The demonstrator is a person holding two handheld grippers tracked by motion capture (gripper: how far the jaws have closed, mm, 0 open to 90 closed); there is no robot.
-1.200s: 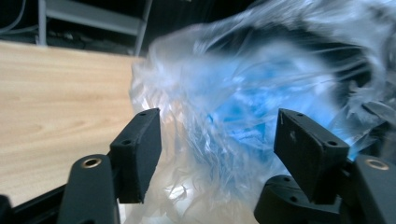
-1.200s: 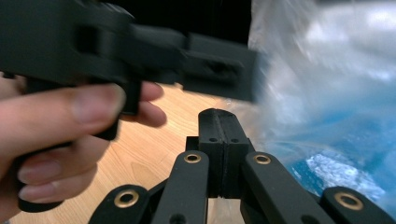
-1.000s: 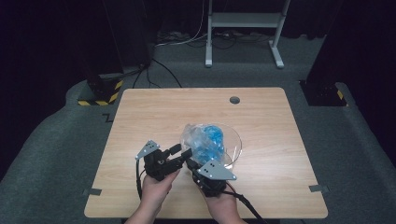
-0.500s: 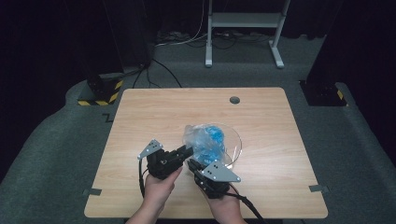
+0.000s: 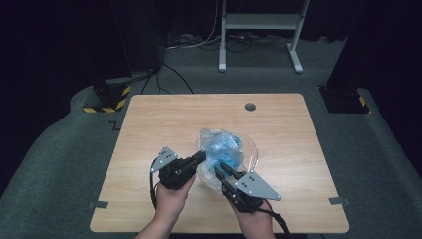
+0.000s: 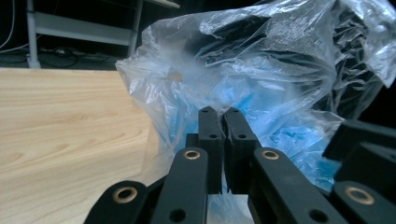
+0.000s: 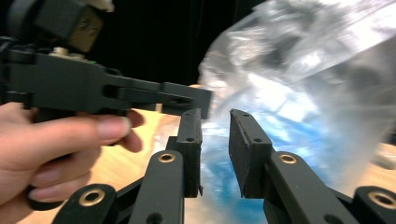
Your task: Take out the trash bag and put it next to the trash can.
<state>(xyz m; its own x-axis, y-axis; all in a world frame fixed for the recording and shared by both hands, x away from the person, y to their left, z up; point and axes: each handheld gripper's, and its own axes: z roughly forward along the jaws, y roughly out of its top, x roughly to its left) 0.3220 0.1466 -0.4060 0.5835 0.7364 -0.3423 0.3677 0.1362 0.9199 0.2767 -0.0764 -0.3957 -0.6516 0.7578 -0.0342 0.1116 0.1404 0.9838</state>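
Crinkled clear plastic bag (image 5: 224,154) with blue contents sat mid wooden surface (image 5: 149,124). Left gripper (image 6: 223,122) pinched its film at 9 o'clock; right gripper (image 7: 217,122) was spread.

A fixed camera looks forward and down on the whole counter (image 5: 149,124) from above. Two gripper cameras sit low and close, both facing the same clear plastic bag (image 6: 261,79).

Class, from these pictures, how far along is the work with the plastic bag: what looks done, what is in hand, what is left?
Done: the left gripper is shut on the plastic bag. In hand: the right gripper, jaws open, is at the bag's near side. Left: the blue contents are inside the bag on the table.
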